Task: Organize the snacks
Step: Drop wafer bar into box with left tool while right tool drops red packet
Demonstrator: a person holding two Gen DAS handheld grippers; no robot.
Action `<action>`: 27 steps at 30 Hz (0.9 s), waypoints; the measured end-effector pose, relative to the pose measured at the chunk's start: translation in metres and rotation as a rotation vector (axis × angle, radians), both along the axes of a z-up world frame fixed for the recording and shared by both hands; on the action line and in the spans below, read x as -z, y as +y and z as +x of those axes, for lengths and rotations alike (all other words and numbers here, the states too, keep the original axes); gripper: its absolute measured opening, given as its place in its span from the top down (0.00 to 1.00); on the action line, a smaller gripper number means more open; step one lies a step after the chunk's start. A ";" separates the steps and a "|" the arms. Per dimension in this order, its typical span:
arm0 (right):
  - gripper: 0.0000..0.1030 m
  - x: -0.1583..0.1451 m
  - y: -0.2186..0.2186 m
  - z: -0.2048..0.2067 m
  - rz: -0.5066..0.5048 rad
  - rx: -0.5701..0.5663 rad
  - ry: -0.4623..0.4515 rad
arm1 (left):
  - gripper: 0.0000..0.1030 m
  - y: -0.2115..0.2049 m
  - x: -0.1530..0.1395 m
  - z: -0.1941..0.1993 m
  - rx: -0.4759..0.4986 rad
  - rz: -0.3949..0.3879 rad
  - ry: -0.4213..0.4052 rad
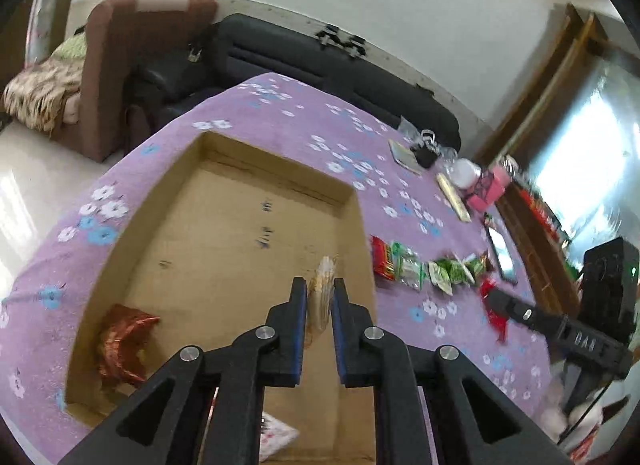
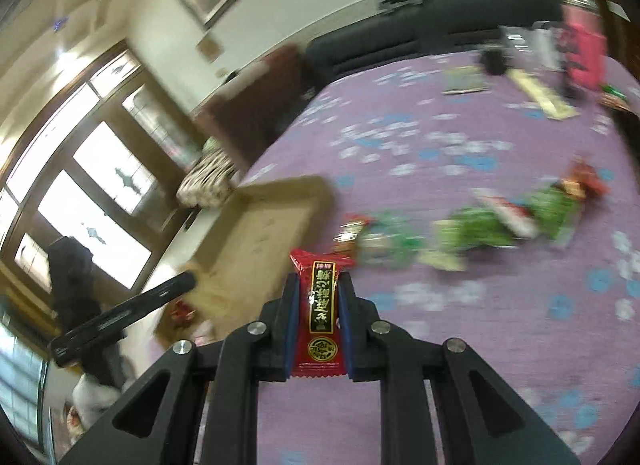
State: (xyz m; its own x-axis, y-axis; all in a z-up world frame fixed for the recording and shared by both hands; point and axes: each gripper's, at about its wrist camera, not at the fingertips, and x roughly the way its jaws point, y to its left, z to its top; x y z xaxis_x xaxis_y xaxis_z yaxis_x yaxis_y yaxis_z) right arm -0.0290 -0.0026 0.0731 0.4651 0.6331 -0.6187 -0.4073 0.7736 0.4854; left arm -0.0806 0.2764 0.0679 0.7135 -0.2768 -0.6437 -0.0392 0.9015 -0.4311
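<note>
Black arms of the left tool (image 1: 320,301) fill the bottom of the left wrist view, and its jaws are squeezed narrow on a pale clear snack pack (image 1: 322,285). That pack stands on edge between the blue pads, with its long side running away from the camera, out past the fingertips. It hangs over the open cardboard box (image 1: 224,225).

Inside the box, a red crinkly snack bag (image 1: 120,341) lies in the near left corner, close to the wall. A white and red packet (image 1: 276,437) lies at the near edge, partly hidden under the tool. Most of the box floor is bare brown card, so there is lots of room.

Right of the box, a row of green and red snacks (image 1: 428,269) lies across the purple flowered desk (image 1: 280,113), well apart from the left tool.

In the right wrist view, the right tool (image 2: 318,285) grips a red candy bar wrapper (image 2: 318,317) tight. Its long side runs straight along the fingers, and its top end sticks out beyond the tips. This tool is above the bare purple cloth, with the box off to its left and the blurry snack row ahead on its right. The desk's far edge meets a dark sofa (image 1: 360,81).
</note>
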 end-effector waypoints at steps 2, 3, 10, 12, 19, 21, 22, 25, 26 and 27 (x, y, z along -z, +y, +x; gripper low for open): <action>0.83 0.001 0.033 -0.001 -0.013 -0.060 0.009 | 0.89 0.013 0.002 -0.003 -0.017 -0.017 -0.005; 0.83 0.003 0.046 -0.002 -0.023 -0.079 0.012 | 0.89 0.017 0.003 -0.005 -0.024 -0.020 -0.006; 0.83 0.042 0.135 0.013 -0.139 -0.191 0.108 | 0.89 0.044 0.020 0.001 -0.107 -0.041 0.068; 0.83 0.051 0.150 0.014 -0.160 -0.211 0.133 | 0.87 0.050 0.020 -0.005 -0.114 -0.066 0.054; 0.82 0.053 0.185 0.013 -0.192 -0.248 0.135 | 0.34 0.064 0.006 -0.038 -0.209 -0.068 -0.035; 0.81 0.055 0.194 0.016 -0.182 -0.254 0.150 | 0.27 0.067 0.002 -0.046 -0.231 -0.064 -0.048; 0.80 0.056 0.199 0.016 -0.171 -0.254 0.157 | 0.22 0.069 0.001 -0.051 -0.248 -0.055 -0.048; 0.72 0.049 0.202 0.018 -0.132 -0.250 0.161 | 0.18 0.071 -0.001 -0.060 -0.259 -0.059 -0.057; 0.72 0.044 0.199 0.017 -0.125 -0.247 0.145 | 0.18 0.072 -0.001 -0.063 -0.259 -0.066 -0.060; 0.71 0.038 0.193 0.015 -0.119 -0.240 0.124 | 0.18 0.072 -0.002 -0.064 -0.260 -0.072 -0.060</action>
